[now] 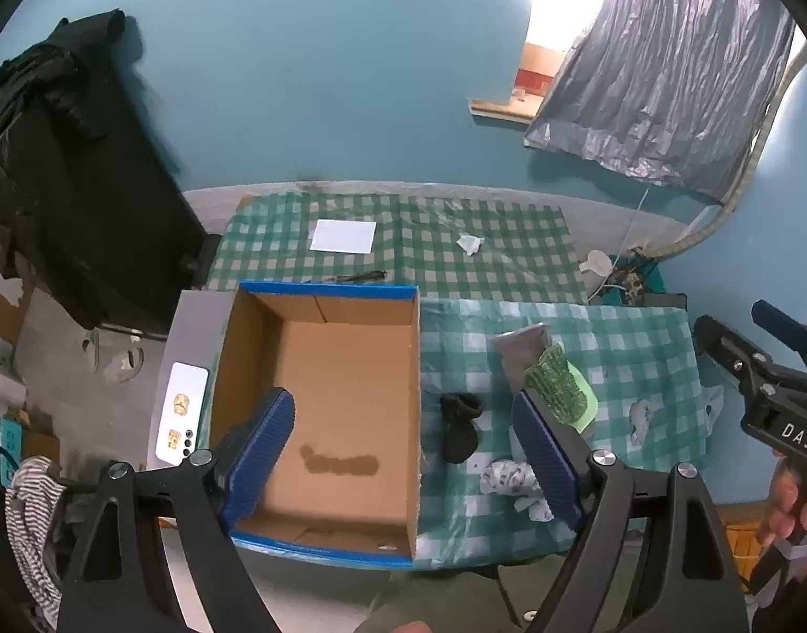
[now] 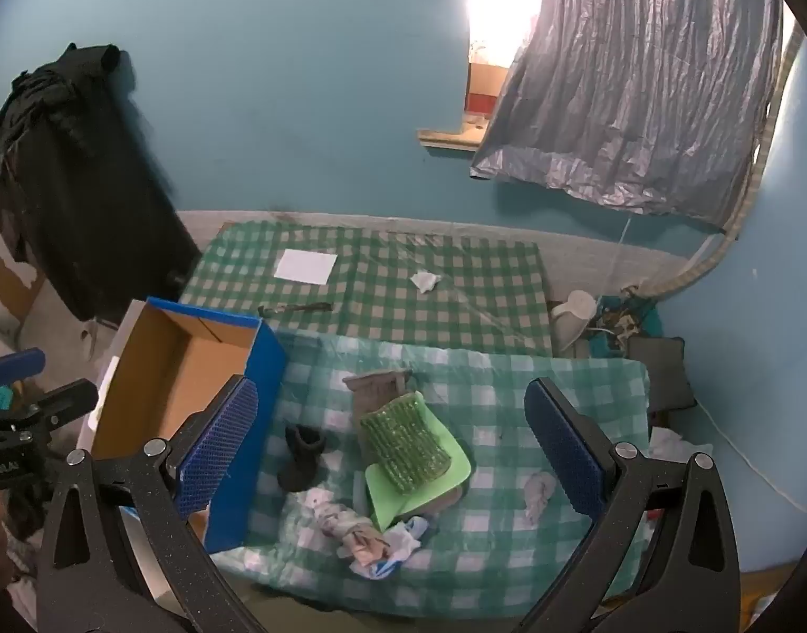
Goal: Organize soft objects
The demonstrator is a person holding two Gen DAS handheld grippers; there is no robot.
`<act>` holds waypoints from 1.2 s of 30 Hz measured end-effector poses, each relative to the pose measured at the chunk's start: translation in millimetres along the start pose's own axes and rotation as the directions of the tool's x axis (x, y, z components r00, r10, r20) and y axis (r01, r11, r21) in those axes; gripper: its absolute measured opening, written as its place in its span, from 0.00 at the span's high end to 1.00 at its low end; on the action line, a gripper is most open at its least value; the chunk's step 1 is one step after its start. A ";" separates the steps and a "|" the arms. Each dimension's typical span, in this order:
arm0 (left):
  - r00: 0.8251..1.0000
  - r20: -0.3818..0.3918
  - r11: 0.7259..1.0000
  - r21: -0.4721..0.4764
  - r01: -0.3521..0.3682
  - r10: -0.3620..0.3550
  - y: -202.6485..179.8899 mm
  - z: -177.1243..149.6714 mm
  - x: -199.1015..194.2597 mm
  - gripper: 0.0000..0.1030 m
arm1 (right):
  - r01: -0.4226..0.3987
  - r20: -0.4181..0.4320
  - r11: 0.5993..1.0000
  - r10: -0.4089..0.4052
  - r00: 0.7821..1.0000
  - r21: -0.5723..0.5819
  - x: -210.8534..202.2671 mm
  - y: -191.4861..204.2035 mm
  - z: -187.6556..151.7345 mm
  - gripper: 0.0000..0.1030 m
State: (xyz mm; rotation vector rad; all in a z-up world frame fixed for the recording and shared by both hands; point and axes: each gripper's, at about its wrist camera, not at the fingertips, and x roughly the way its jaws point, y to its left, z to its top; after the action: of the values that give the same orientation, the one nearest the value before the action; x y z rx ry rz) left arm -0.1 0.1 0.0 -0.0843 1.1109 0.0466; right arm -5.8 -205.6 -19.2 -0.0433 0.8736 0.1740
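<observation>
Both pairs of tongs hung over the work area with jaws spread wide and nothing between the blue pads. Left tongs (image 1: 403, 448) pointed steeply down, one pad over the inside of the cardboard box (image 1: 345, 369), the other over the checked cloth (image 1: 630, 348) to the box's right. Right tongs (image 2: 398, 448) were also angled down, straddling the pile of soft things; a hand (image 1: 794, 511) gripped their handle at the edge of the left view.

Box: open top, brown inside, blue outside, no items in it; a darker stain (image 1: 340, 464) showed on its floor. It stood at the left edge of the cloth, touching it.

Soft objects, all on the cloth to the right of the box:
- black sock (image 2: 300, 456), nearest the box, just beside its blue wall
- green ribbed pad (image 2: 406, 440), lying on a light green sheet (image 2: 435, 480)
- grey-brown cloth (image 2: 374, 385), behind the green pad, partly under it
- patterned bundle of crumpled fabric (image 2: 351, 527), at the near edge, just in front of the sock and the green sheet
- small pale crumpled piece (image 2: 538, 490), apart from the rest, toward the right pad

Farther back, on a second green checked cloth (image 2: 456, 274): a white sheet of paper (image 2: 306, 265) and a crumpled white scrap (image 2: 423, 280)
</observation>
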 end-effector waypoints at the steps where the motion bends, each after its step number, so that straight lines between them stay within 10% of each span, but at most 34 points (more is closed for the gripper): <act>1: 1.000 0.002 1.000 0.001 0.003 -0.003 0.0 -0.1 -0.2 0.17 | -0.003 0.004 1.000 0.003 1.000 0.001 0.2 -0.5 -0.1 0.02; 36: 1.000 -0.019 1.000 0.019 0.015 -0.015 -8.2 -2.4 4.7 0.17 | -0.018 -0.018 1.000 0.018 1.000 0.003 4.5 -1.8 -4.9 0.02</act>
State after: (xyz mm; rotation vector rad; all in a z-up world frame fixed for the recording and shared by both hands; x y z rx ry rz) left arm 0.5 -8.3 -4.9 -0.0761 1.1293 0.0221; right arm -6.4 -207.3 -25.9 -0.0346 0.8923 0.1891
